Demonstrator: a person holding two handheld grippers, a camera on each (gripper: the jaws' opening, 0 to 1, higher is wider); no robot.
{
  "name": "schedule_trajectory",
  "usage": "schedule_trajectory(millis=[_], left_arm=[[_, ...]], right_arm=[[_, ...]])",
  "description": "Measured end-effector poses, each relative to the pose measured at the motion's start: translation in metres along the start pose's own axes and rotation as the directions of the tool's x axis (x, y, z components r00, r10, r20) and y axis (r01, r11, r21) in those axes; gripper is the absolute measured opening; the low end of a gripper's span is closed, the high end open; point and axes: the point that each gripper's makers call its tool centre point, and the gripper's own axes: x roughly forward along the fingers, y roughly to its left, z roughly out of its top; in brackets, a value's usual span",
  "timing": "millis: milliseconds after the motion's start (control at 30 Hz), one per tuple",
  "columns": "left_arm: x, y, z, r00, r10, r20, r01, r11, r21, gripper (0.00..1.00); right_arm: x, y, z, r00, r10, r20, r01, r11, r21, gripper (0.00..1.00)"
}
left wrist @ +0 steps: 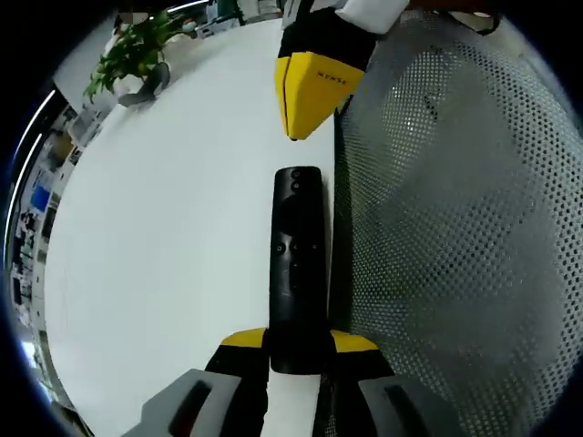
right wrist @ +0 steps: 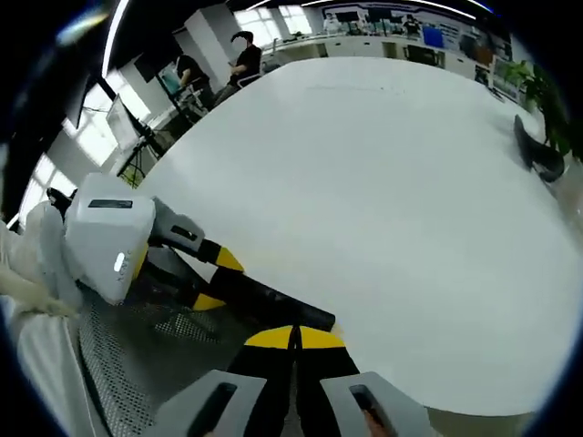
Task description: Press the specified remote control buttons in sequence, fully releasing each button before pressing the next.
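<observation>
A long black remote control (left wrist: 297, 246) points away from me over the white table (left wrist: 173, 228), with small buttons along its face. My left gripper (left wrist: 299, 340) is shut on its near end, one yellow jaw on each side. My right gripper (left wrist: 299, 127) comes down from the top with its yellow jaws pressed together; its tip hangs just beyond the remote's far end, apart from it. In the right gripper view, my right gripper (right wrist: 293, 335) is shut on nothing, right above the remote (right wrist: 273, 305), which the left gripper (right wrist: 211, 280) holds from the left.
A grey mesh surface (left wrist: 455, 237) lies along the remote's right side, seen again as mesh (right wrist: 137, 364) under the left gripper. A potted plant (left wrist: 132, 55) stands at the table's far corner. A dark curved object (right wrist: 537, 150) lies near the far edge. People (right wrist: 241, 55) stand beyond the table.
</observation>
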Motion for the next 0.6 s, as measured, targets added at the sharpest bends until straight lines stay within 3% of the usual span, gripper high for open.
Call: schedule_trajectory(millis=[267, 367, 600], left_arm=[[0.001, -0.001, 0.001, 1.0, -0.007, 0.011, 0.007, 1.0, 0.008, 0.24], [0.001, 0.0, 0.001, 1.0, -0.01, 0.019, 0.009, 1.0, 0.005, 0.24], [0.001, 0.0, 0.001, 0.999, -0.007, 0.036, 0.007, 1.0, 0.0, 0.24]], right_arm=[[0.016, -0.016, -0.004, 0.997, -0.029, -0.073, 0.03, 0.999, 0.012, 0.0], [0.02, -0.015, -0.003, 0.996, -0.011, -0.085, 0.013, 1.0, 0.027, 0.0], [0.029, -0.018, -0.008, 0.99, -0.037, -0.133, 0.037, 0.999, -0.002, 0.0]])
